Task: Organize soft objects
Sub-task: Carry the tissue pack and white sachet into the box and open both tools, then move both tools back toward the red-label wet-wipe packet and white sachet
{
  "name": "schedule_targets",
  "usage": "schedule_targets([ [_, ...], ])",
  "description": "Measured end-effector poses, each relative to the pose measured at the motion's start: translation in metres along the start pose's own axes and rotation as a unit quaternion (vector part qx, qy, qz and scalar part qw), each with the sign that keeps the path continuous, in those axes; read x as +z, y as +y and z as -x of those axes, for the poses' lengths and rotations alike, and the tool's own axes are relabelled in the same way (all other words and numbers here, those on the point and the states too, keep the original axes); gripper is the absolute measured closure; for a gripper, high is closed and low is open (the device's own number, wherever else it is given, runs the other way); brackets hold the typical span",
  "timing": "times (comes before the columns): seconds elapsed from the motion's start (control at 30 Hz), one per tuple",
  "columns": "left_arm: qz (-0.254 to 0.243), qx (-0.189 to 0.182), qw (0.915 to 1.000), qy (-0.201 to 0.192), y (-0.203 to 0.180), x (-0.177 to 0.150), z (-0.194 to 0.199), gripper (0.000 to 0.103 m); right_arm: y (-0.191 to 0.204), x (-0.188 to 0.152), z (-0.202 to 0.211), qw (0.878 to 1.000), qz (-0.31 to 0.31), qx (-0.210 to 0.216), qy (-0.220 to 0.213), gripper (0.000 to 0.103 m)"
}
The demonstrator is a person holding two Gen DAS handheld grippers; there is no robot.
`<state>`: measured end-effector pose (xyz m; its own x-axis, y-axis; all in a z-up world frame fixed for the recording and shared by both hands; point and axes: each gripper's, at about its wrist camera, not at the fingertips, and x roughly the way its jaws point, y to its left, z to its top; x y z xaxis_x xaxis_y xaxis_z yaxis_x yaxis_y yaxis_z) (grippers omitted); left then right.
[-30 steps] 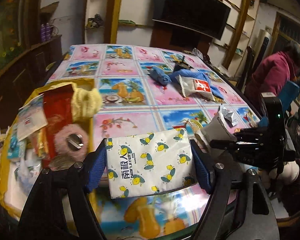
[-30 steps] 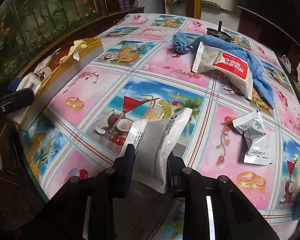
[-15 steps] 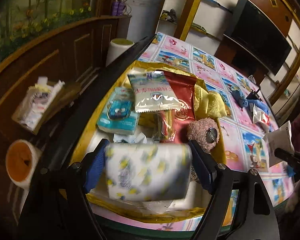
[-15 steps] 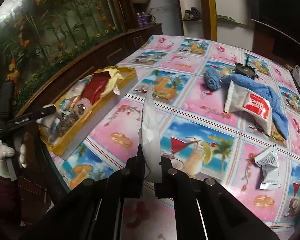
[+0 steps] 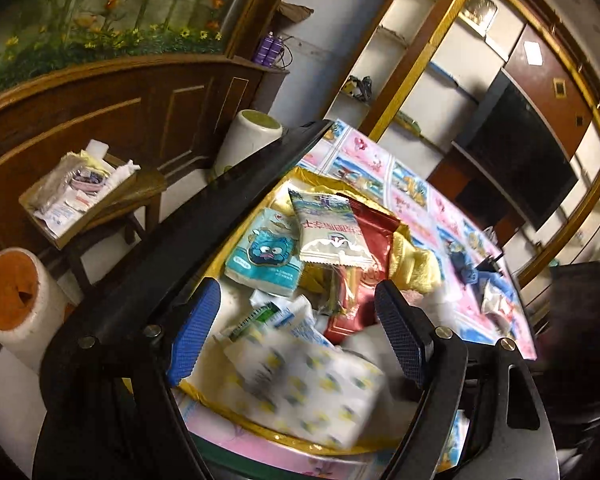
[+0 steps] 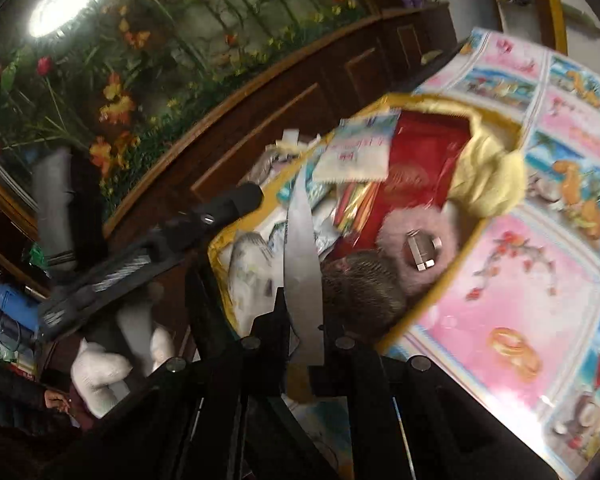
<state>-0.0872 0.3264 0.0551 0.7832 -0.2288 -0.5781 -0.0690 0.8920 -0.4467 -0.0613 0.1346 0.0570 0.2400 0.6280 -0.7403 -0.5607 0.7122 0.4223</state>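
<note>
Left wrist view: the left gripper (image 5: 300,336) hangs with jaws wide over the near end of the gold tray (image 5: 236,416) at the table's edge; the lemon-print tissue pack (image 5: 304,392), blurred, lies below the blue pads (image 5: 194,330), touching neither. A blue tissue pack (image 5: 264,256), white sachet (image 5: 332,236) and red packet (image 5: 372,240) fill the tray beyond. Right wrist view: the right gripper (image 6: 302,320) pinches a flat white pouch (image 6: 300,248) edge-on above the tray's near end, beside a pink fluffy toy (image 6: 416,248) and yellow cloth (image 6: 488,184).
</note>
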Motion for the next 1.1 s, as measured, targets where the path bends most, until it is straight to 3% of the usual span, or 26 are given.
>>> schedule_targets([
  [0.13, -0.004, -0.004, 1.0, -0.004, 0.003, 0.002, 0.005, 0.023, -0.01, -0.001, -0.023, 1.0, -0.014, 0.003, 0.022, 0.101],
  [0.3, -0.022, 0.031, 0.9992, -0.012, -0.001, 0.001, 0.008, 0.023, 0.015, 0.002, -0.005, 0.996, 0.061, -0.059, -0.014, 0.093],
  [0.37, -0.031, 0.042, 0.9985, -0.015, -0.005, -0.001, 0.009, 0.023, 0.021, 0.003, 0.001, 0.994, 0.079, -0.069, -0.029, 0.078],
  [0.43, -0.034, 0.047, 0.9982, -0.014, -0.007, -0.003, 0.01, 0.023, 0.025, 0.002, 0.01, 0.992, 0.085, -0.083, -0.05, 0.045],
  [0.47, -0.035, 0.047, 0.9982, -0.012, -0.008, -0.004, 0.011, 0.023, 0.024, 0.001, 0.013, 0.991, 0.086, -0.087, -0.062, 0.042],
  [0.73, -0.082, 0.072, 0.9937, -0.027, -0.045, -0.013, 0.03, 0.023, -0.004, -0.026, 0.052, 0.988, 0.04, -0.09, -0.115, 0.041],
  [0.8, -0.115, 0.097, 0.9852, -0.081, -0.067, -0.019, 0.048, 0.023, -0.018, -0.035, 0.07, 0.986, 0.018, -0.091, -0.136, 0.041],
  [0.87, -0.148, 0.124, 0.9693, -0.152, -0.089, -0.024, 0.07, 0.022, -0.035, -0.049, 0.093, 0.981, -0.006, -0.098, -0.168, 0.041],
  [0.93, -0.168, 0.117, 0.9553, -0.213, -0.111, -0.032, 0.092, 0.01, -0.045, -0.061, 0.109, 0.975, -0.024, -0.104, -0.193, 0.041],
  [0.97, -0.162, 0.109, 0.9546, -0.225, -0.118, -0.034, 0.097, 0.0, -0.051, -0.066, 0.117, 0.973, -0.029, -0.109, -0.203, 0.041],
  [1.0, -0.149, 0.099, 0.9572, -0.227, -0.123, -0.035, 0.097, 0.0, -0.056, -0.072, 0.124, 0.97, -0.033, -0.115, -0.21, 0.041],
  [1.07, -0.156, 0.077, 0.9712, -0.162, -0.139, -0.032, 0.079, 0.0, -0.066, -0.082, 0.135, 0.966, -0.04, -0.134, -0.218, 0.041],
  [1.1, -0.173, 0.072, 0.9736, -0.13, -0.15, -0.031, 0.068, 0.0, -0.071, -0.086, 0.14, 0.964, -0.046, -0.14, -0.221, 0.04],
])
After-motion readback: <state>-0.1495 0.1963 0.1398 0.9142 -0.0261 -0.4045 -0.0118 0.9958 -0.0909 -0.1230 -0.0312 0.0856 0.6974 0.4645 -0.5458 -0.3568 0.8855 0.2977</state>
